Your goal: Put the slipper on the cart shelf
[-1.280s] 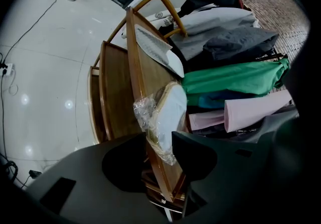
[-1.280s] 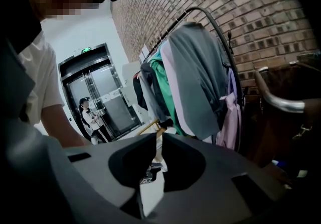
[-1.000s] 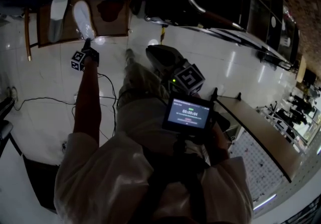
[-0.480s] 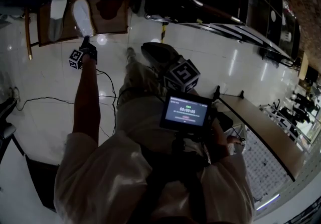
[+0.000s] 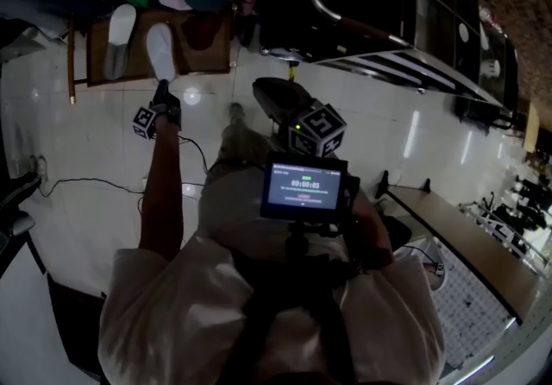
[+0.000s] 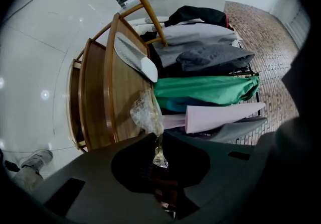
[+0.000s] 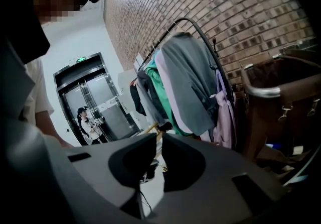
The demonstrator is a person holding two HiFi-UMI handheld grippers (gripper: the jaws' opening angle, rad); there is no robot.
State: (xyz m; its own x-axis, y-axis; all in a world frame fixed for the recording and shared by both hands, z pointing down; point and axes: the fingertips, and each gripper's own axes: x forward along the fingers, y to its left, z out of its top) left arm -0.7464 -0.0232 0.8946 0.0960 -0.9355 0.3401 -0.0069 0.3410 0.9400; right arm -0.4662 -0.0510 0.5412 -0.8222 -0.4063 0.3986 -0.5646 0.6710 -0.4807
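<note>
Finding: over the last second the chief change is in the viewpoint, not the load. The hanging garments (image 6: 210,57) are crowding directly above the desk (image 6: 120,92), the cart's low wooden shelf. In the head view that desk is now sitting lower and further right than it was, so the person appears to be leaning in toward it. The person's left arm (image 5: 162,185) is stretching out to the desk's front edge. Two white slippers are lying on the desk: the far slipper (image 5: 121,29) is resting toward its left side, and the near slipper (image 5: 160,50) is lying beside it, its heel end reaching the front edge. Neither is showing any shift against the desk's rim compared with the earlier pictures. The left claw (image 6: 159,162) is staying at that heel end, just outside the front edge. Its jaws are pinching together on a twist of clear plastic wrap (image 6: 146,112) that is trailing up toward the desk; whether that wrap is part of the near slipper cannot be determined. The right claw (image 7: 159,150) is hanging well back from the desk, close to the person's chest, and is barely moving; its jaws are standing narrowly apart with nothing between them. Assessment: the slipper is already resting on the desk, so the placing looks all but complete. Only letting go of the wrap and drawing the left claw clear of the desk are outstanding.
</note>
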